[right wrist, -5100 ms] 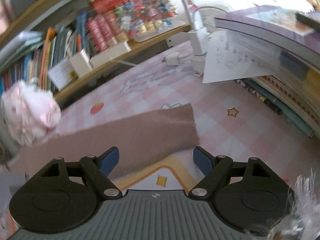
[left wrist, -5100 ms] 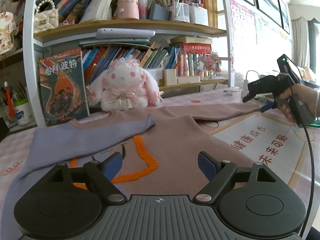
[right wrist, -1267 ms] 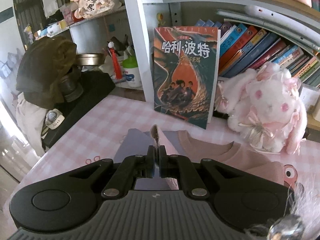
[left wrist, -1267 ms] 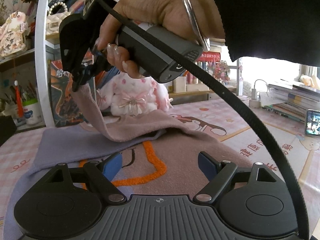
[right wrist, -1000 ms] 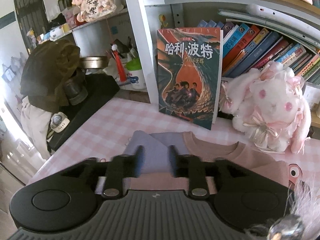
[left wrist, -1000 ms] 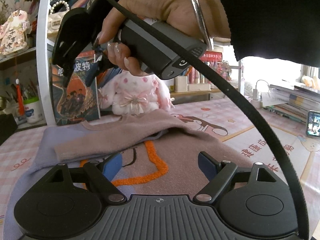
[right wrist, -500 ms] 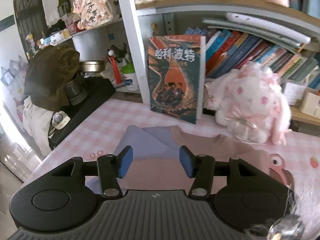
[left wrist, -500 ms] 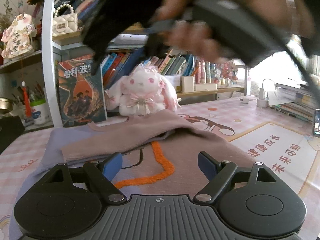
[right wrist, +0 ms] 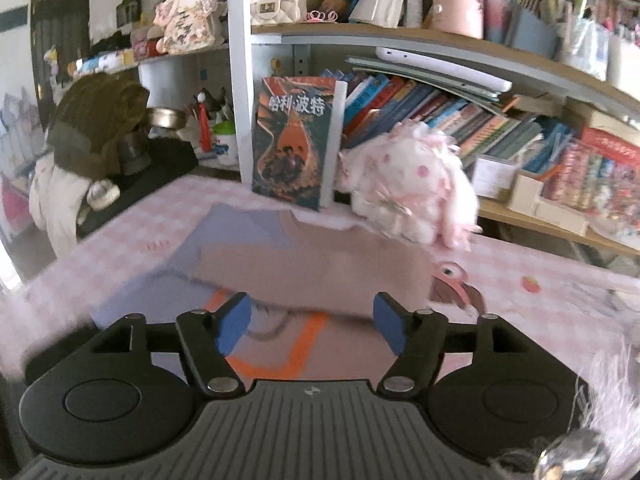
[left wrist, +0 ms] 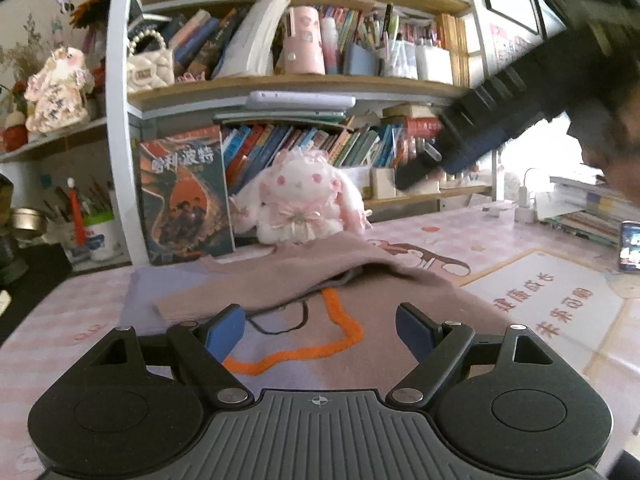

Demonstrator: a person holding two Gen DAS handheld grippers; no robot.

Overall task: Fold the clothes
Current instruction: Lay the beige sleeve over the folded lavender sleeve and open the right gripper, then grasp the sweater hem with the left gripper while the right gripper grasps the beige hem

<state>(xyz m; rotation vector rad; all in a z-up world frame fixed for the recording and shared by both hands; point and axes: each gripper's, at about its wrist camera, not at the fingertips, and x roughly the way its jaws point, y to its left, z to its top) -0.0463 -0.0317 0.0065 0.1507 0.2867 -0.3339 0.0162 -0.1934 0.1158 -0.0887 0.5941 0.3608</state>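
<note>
A mauve and lilac sweater (left wrist: 400,300) with an orange outline on its front lies flat on the pink checked table. Its mauve sleeve (left wrist: 256,284) lies folded across the chest, the cuff pointing left. In the right wrist view the same sleeve (right wrist: 312,276) forms a band over the sweater (right wrist: 224,240). My left gripper (left wrist: 320,326) hovers open low over the hem, nothing between its fingers. My right gripper (right wrist: 312,322) is open and empty above the sweater; in the left wrist view its blurred black body (left wrist: 500,120) sits high at the right.
A pink plush rabbit (left wrist: 300,204) and an upright book (left wrist: 184,196) stand just behind the collar, against a full bookshelf (left wrist: 280,88). A printed mat (left wrist: 560,308) and a phone (left wrist: 630,246) lie to the right. Stacked books (left wrist: 592,208) sit far right.
The right gripper carried the sleeve cuff across the chest, opened and let it fall there, then drew back to the right and up. The left gripper stayed open over the hem.
</note>
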